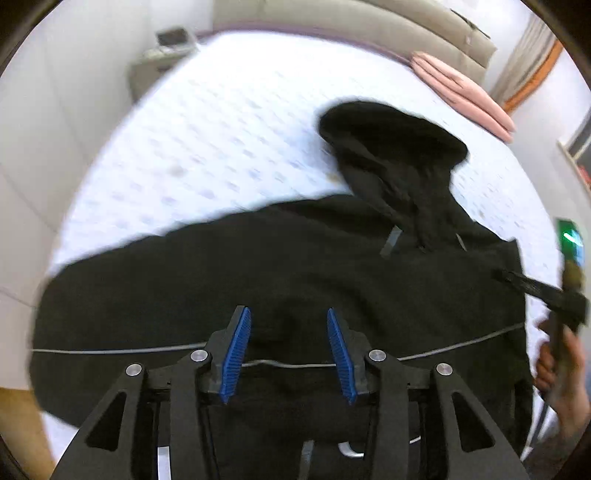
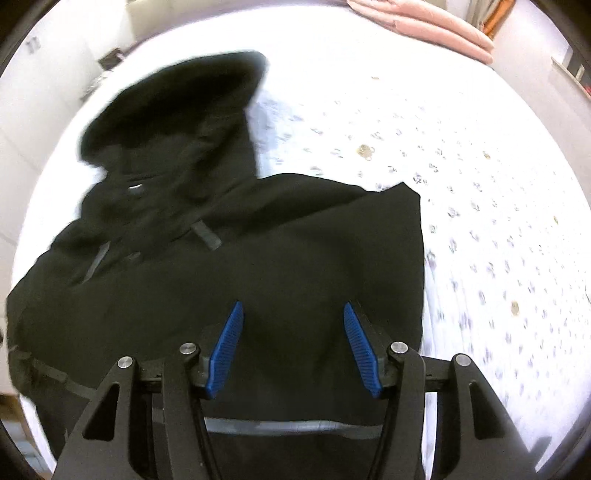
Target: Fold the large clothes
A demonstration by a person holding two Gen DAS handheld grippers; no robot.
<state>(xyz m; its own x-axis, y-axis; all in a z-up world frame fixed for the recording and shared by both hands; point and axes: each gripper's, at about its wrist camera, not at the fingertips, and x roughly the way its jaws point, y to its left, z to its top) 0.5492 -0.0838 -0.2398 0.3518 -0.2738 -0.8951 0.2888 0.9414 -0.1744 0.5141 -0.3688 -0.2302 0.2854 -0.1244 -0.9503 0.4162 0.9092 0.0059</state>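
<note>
The black hooded jacket [image 2: 229, 258] lay spread across the patterned bed sheet [image 2: 480, 221], hood [image 2: 177, 110] pointing away towards the headboard [image 1: 369, 22]. Left gripper [image 1: 288, 350] hovered over the lower body with blue pads apart, nothing pinched; right gripper [image 2: 293, 347] likewise, jaws parted above the cloth near its right edge. By my reading, a fresh fold was due: pinch the hem evenly on both sides and lift together so the fabric doesn't bunch. No containers visible; only folded pink bedding [image 1: 465, 96] beyond.
</note>
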